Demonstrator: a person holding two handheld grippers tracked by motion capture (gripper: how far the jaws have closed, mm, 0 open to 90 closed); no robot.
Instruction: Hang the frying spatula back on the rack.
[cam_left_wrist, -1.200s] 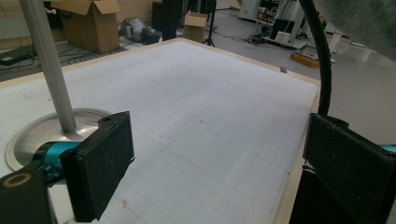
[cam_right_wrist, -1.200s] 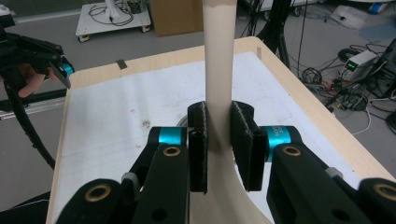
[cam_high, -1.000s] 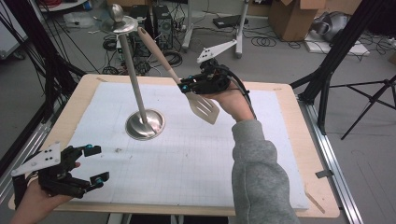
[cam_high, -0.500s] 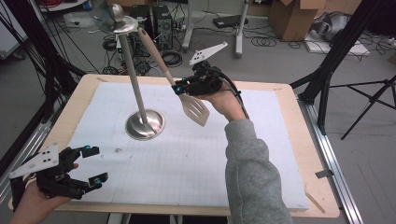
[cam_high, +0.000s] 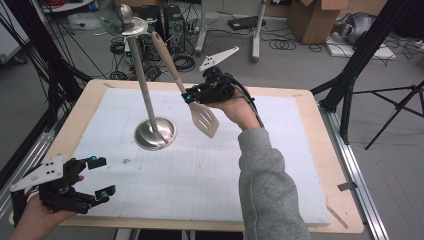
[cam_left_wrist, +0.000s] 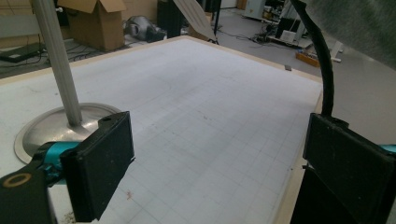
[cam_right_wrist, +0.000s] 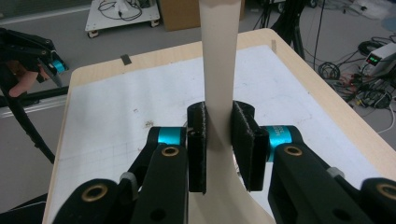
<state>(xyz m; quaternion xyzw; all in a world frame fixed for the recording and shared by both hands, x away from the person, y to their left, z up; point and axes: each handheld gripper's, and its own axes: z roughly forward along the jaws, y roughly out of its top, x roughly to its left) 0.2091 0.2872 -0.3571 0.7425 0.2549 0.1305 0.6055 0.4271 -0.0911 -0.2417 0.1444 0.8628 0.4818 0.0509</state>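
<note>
My right gripper (cam_high: 194, 97) is shut on a beige slotted spatula (cam_high: 204, 119), held above the far middle of the table. The slotted blade hangs down and the handle slants up to the left, toward the top of a tall metal stand (cam_high: 142, 80). In the right gripper view both pads press the spatula's neck (cam_right_wrist: 219, 56) at my right gripper (cam_right_wrist: 218, 144). My left gripper (cam_high: 101, 176) rests open at the table's near left corner. Nothing lies between its jaws (cam_left_wrist: 219, 172), which face the stand's pole (cam_left_wrist: 56, 60).
A white gridded mat (cam_high: 210, 175) covers the wooden table (cam_high: 345, 200). The stand's round base (cam_high: 155, 133) sits left of centre. Black frame legs, cables and cardboard boxes (cam_high: 312, 20) crowd the floor beyond the far edge.
The right gripper has carried the spatula a little to the left, closer to the stand's pole. The left gripper has stayed in place.
</note>
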